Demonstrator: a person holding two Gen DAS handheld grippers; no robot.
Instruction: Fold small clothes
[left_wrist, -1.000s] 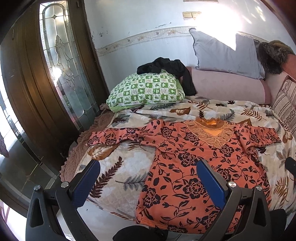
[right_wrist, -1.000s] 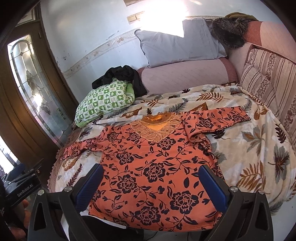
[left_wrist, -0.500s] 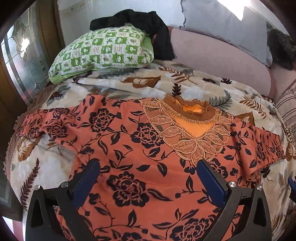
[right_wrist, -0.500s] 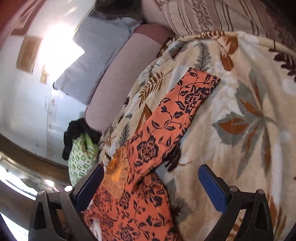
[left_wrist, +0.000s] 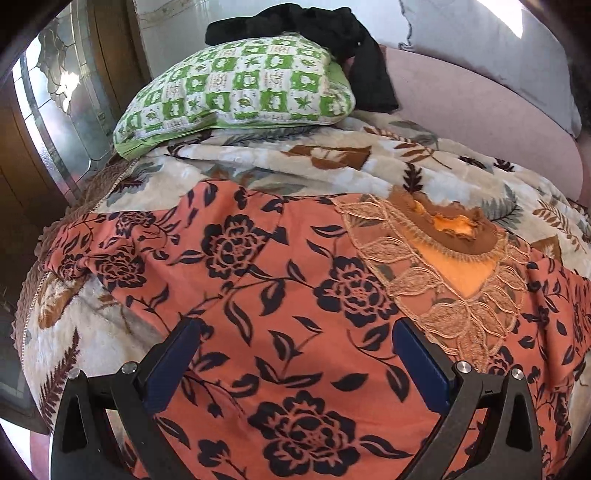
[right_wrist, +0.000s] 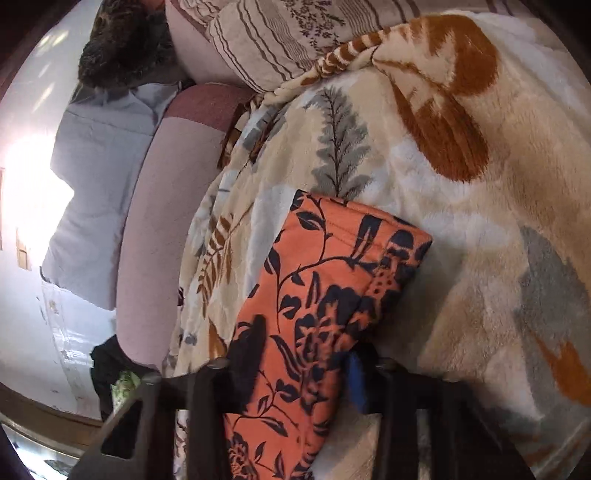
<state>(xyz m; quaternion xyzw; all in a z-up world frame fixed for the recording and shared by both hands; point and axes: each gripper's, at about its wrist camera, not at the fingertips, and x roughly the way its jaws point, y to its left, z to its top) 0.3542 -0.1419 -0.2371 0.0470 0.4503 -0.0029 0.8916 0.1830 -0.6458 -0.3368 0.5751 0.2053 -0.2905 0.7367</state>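
top (left_wrist: 295, 332): spread flat on leaf-print blanket (left_wrist: 424, 162), lace neckline facing up | right gripper (right_wrist: 306, 354): jaws just closed, pinched on top's sleeve (right_wrist: 332, 266) near its cuff | left gripper (left_wrist: 295, 328): jaws wide, nothing between pads, hovering over top's chest | green pillow (left_wrist: 240, 92) behind top

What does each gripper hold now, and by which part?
The right gripper has just closed on the orange floral blouse, on its sleeve. The left gripper holds nothing.
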